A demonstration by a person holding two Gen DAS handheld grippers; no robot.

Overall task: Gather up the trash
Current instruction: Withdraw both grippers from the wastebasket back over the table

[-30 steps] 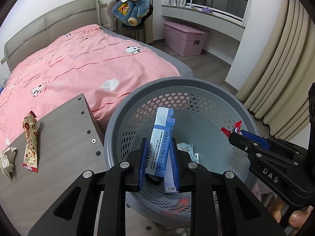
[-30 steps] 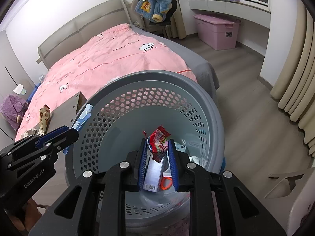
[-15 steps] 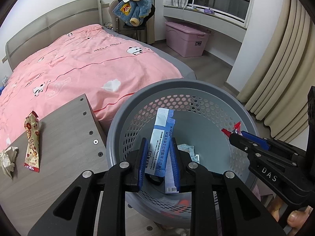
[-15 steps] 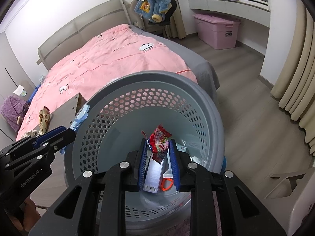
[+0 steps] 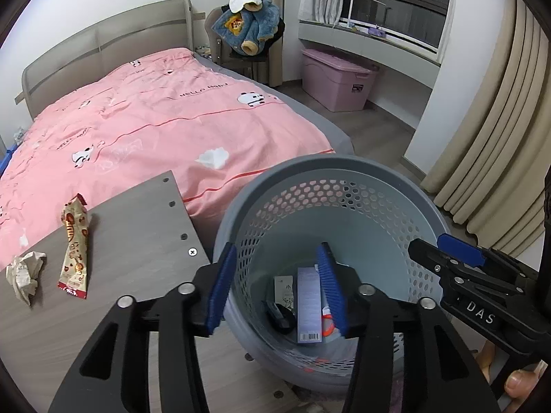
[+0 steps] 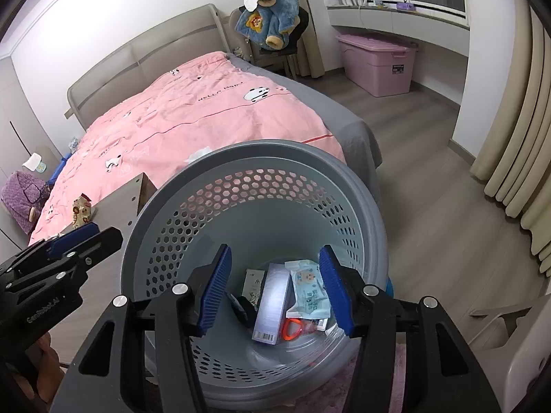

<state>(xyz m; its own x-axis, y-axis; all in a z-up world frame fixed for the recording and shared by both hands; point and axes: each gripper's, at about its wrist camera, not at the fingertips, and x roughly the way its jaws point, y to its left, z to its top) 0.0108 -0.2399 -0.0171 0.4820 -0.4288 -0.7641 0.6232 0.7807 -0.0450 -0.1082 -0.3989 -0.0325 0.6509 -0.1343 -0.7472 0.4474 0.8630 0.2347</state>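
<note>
A grey perforated basket (image 5: 330, 172) (image 6: 261, 151) stands on the floor below both grippers. Inside lie a pale box (image 6: 272, 304) (image 5: 308, 306), a blue wipes pack (image 6: 310, 292), a small carton (image 6: 253, 284) and an orange piece (image 6: 292, 328). My left gripper (image 5: 277, 290) is open and empty over the basket's left rim. My right gripper (image 6: 279, 290) is open and empty above the basket's middle. A snack wrapper (image 5: 75, 244) and a crumpled paper (image 5: 24, 273) lie on the wooden tabletop (image 5: 137, 227) to the left.
A bed with a pink cover (image 5: 155, 130) lies behind the table and basket. A pink storage box (image 5: 335, 82) and a chair with a blue coat (image 5: 251, 31) stand at the far wall. Beige curtains (image 5: 496, 137) hang at the right.
Both grippers have opened. The blue pack left the left gripper and the red wrapper left the right gripper; both dropped into the basket. The left gripper shifted left toward the table.
</note>
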